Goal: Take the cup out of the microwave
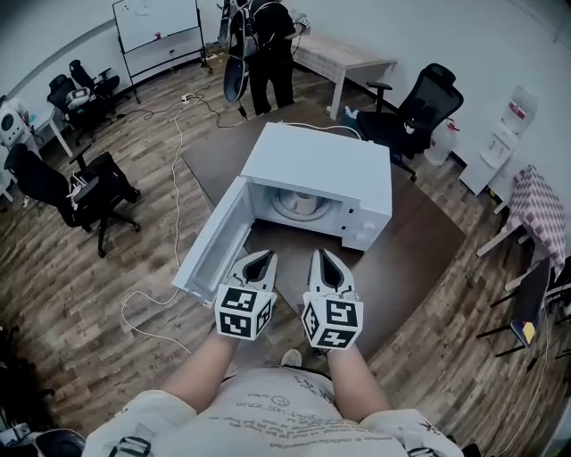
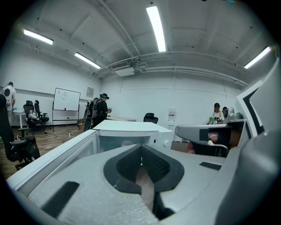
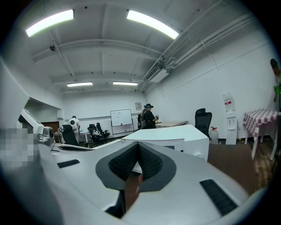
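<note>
- Left tongs (image 1: 266, 257), grey, two-jawed, with a marker cube: the jaws meet at their tips with nothing between them. They are held low before the oven mouth.
- Right tongs (image 1: 319, 254), of the same build, just beside the left pair: the jaws are likewise together and empty. Count: two tongs, neither carrying anything.
- Dark brown bench (image 1: 419, 245): one; it bears the oven.
- White oven door (image 1: 214, 243): one, hinged at the left and swung wide open, so the cavity is already accessible.
- White box-shaped microwave (image 1: 335, 165): one, with its cavity facing the person.
- Pale round cup (image 1: 299, 203): one, standing inside the cavity on the turntable, about mid-width, with neither pair touching it. No handle can be made out.
- Step in hand (judgement): the reach-in. One pair should part its jaws before entering and travel level beneath the cavity roof. It should then close squarely across the cup wall and draw straight back. The right pair seems better placed, being farther from the door.
- Background: one whiteboard (image 1: 156, 22) and one standing person in dark clothing (image 1: 268, 49).
</note>
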Tool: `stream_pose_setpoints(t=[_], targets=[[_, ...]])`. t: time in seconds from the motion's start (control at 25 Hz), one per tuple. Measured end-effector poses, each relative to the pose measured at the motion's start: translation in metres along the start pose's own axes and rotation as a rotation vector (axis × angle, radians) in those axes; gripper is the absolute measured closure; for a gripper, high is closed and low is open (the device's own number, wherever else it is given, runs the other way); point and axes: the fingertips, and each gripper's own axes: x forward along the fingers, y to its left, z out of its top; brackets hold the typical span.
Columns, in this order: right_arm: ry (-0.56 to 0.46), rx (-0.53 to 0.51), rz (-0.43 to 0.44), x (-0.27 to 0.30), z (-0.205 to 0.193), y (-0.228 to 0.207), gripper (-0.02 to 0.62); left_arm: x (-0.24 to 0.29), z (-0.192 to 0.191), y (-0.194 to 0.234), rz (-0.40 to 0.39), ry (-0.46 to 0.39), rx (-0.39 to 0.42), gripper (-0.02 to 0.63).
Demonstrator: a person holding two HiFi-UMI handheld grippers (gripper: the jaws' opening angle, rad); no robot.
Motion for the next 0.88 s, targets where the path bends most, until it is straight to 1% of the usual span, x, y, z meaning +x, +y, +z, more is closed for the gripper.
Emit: stream_pose_setpoints(t=[0.2, 0.36, 0.52, 0.68, 0.8, 0.88], targets=[[-0.005, 0.001, 0.02, 0.02, 0.008, -0.019, 0.583, 0.03, 0.002, 0.0, 0.021, 0.009, 0.02, 0.591], [0.012, 0.008, 0.023, 0.029, 0.002, -0.029, 0.583, 0.048, -0.001, 0.005, 0.028, 0.028, 0.028, 0.591], [0.031, 0.008, 0.012, 0.04, -0.003, -0.039, 0.583, 0.067, -0.005, 0.018, 0.048, 0.037, 0.021, 0.591], [0.052, -0.006, -0.009, 0.052, -0.007, -0.049, 0.583, 0.096, -0.026, 0.037, 0.06, 0.065, 0.003, 0.591], [0.07, -0.008, -0.036, 0.061, -0.011, -0.057, 0.583, 0.12, -0.041, 0.05, 0.05, 0.096, 0.004, 0.589], [0.083, -0.006, -0.062, 0.064, -0.014, -0.065, 0.583, 0.138, -0.047, 0.055, 0.039, 0.111, 0.008, 0.575]])
